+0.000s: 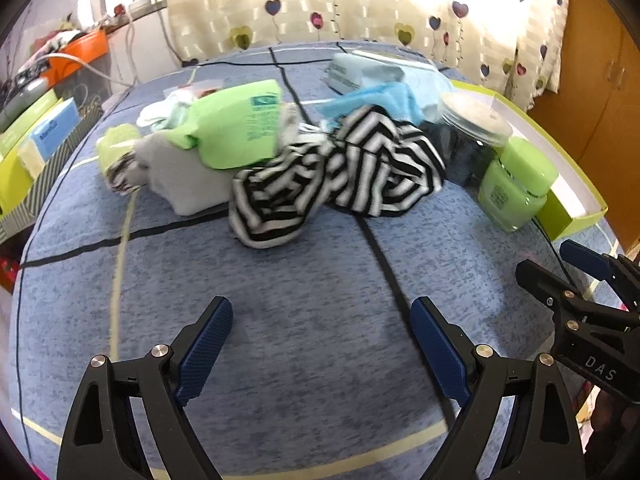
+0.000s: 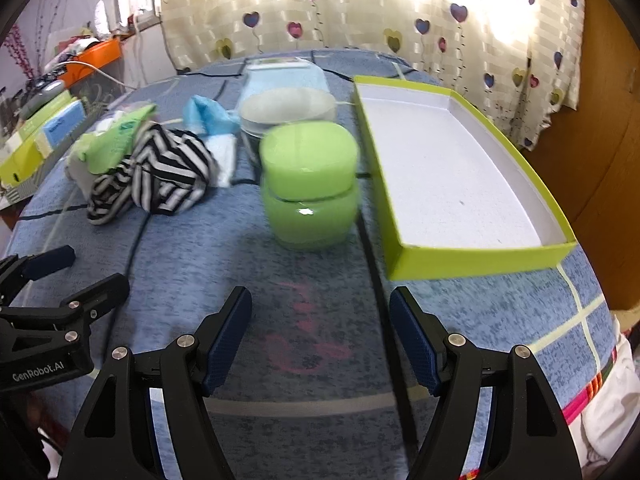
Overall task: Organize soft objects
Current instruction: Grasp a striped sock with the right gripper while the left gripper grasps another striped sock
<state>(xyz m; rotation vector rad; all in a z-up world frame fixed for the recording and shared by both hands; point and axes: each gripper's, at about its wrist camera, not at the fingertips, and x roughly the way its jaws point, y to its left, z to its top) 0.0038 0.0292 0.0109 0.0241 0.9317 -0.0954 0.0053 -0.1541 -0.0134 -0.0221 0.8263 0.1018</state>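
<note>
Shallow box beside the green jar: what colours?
Lime-green walls, white inside; clearest in the right wrist view.

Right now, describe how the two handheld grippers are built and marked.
Both are black plastic with silver rivets and blue textured pads. The left gripper reads "GenRobot.AI" in the right wrist view; the right gripper shows "DAS" in the left wrist view. No cables or sleeves are visible.

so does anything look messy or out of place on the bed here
Yes. The clothes lie in a crumpled heap rather than folded: a striped garment twisted over grey, green and blue pieces. The green box beside them is empty. Two hard jars stand among the soft things.
</note>
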